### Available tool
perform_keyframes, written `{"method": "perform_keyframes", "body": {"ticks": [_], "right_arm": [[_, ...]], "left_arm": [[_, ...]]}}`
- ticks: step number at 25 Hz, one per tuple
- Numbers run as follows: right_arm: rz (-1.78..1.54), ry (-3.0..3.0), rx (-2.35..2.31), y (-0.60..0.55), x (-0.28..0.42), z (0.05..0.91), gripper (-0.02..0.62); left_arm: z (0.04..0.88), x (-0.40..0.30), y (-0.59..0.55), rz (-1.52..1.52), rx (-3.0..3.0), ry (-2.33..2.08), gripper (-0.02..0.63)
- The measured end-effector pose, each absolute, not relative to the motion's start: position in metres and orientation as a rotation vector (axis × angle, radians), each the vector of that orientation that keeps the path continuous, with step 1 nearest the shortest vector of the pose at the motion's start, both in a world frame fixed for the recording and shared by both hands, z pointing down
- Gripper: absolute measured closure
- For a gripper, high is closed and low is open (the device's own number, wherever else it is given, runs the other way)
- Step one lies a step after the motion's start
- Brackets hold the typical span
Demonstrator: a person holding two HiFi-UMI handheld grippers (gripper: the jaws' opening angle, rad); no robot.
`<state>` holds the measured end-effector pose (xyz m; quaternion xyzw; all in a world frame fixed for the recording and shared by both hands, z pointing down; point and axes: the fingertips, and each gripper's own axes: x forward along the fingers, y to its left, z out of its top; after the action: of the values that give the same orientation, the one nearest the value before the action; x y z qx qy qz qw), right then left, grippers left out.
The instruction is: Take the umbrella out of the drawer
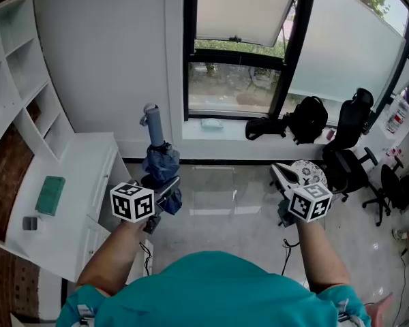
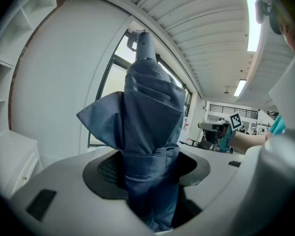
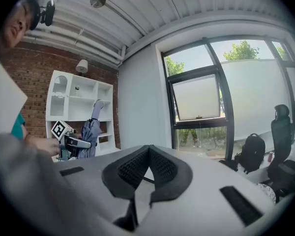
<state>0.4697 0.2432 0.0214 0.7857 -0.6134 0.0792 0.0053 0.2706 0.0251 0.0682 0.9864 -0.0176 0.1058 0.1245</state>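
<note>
A folded blue-grey umbrella point(image 1: 158, 161) stands upright in the air, its grey handle on top. My left gripper point(image 1: 165, 188) is shut on the umbrella's lower part; in the left gripper view the fabric point(image 2: 150, 132) fills the gap between the black pads. My right gripper point(image 1: 281, 174) is held out to the right at about the same height, its jaws closed together with nothing between them point(image 3: 147, 173). The right gripper view also catches the umbrella point(image 3: 91, 136) and the left gripper at far left. The white drawer cabinet point(image 1: 88, 182) stands at the left, below the umbrella.
White shelving point(image 1: 17, 67) lines the left wall above the cabinet, which carries a green case point(image 1: 50, 195) and a small grey object point(image 1: 30, 223). A window point(image 1: 242, 46) is ahead, with black bags point(image 1: 307, 120) on its sill. Office chairs point(image 1: 351, 142) stand at the right on the glossy floor.
</note>
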Motion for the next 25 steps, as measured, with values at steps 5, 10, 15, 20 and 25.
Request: {"method": "perform_keyframes", "body": {"ticks": [5,10,15,20,25], "right_arm": [[0.214,-1.921,2.499,0.256,0.492,0.009,0.574],[0.179,-1.939,2.507,0.254,0.496,-0.004,0.574],[0.125,-1.979,2.494,0.247,0.488,-0.028,0.574],[0.077,-1.987,2.485,0.242,0.482,-0.047,0.574],[0.061,-1.989,2.501,0.246,0.484,-0.055,0.574]], "left_arm": [[0.042,0.278,0.045,0.226,2.889,0.044,0.336],[0.014,0.272,0.056,0.166,2.904,0.165,0.336],[-0.021,0.266,0.056,0.112,2.954,0.210,0.334],[-0.040,0.263,0.055,0.066,2.961,0.232,0.334],[-0.044,0.265,0.061,0.067,2.971,0.241,0.334]]}}
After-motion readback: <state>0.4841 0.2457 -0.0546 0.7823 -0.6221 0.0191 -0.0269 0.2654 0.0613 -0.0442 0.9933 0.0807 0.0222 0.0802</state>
